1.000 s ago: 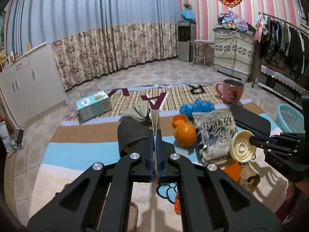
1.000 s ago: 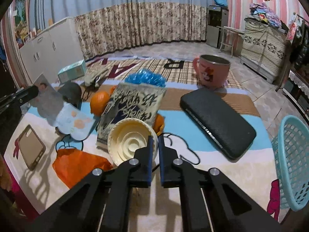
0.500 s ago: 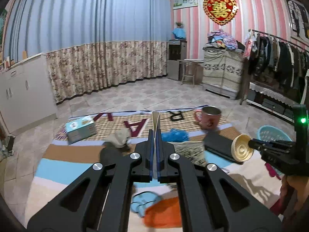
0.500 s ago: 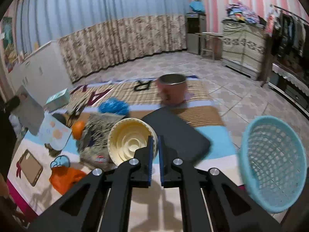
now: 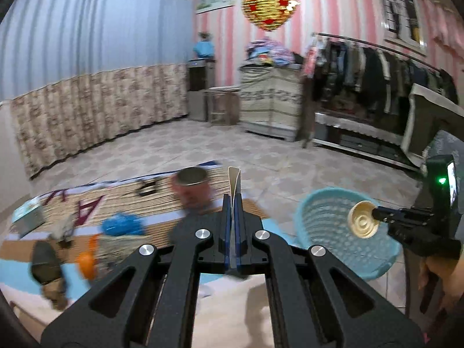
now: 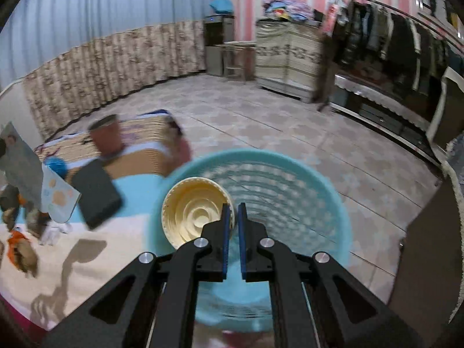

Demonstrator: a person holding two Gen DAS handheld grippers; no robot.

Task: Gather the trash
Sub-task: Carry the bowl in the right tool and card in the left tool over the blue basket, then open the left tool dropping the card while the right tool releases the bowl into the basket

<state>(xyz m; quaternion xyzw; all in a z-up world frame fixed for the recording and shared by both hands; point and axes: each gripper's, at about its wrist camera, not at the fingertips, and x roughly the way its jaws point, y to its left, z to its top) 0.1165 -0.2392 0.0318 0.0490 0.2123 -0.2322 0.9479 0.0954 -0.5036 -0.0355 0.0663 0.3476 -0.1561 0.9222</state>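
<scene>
Two grippers have swung from the cluttered mat to the blue basket (image 6: 290,191). The right gripper (image 6: 233,217), clamped on a cream cup (image 6: 197,211), hangs over its rim; the left gripper (image 5: 232,206), at nine o'clock, pinches a paper wrapper (image 5: 233,179). Both pieces look ready to drop.

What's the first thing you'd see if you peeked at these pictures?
Probably the big turquoise basket on the floor by the mat, with the right claw pinching a cream ridged cup just over it. Next, the left claw squeezes a thin paper wrapper that sticks straight up. High on the pink striped wall hangs a shiny red and gold heart.
</scene>
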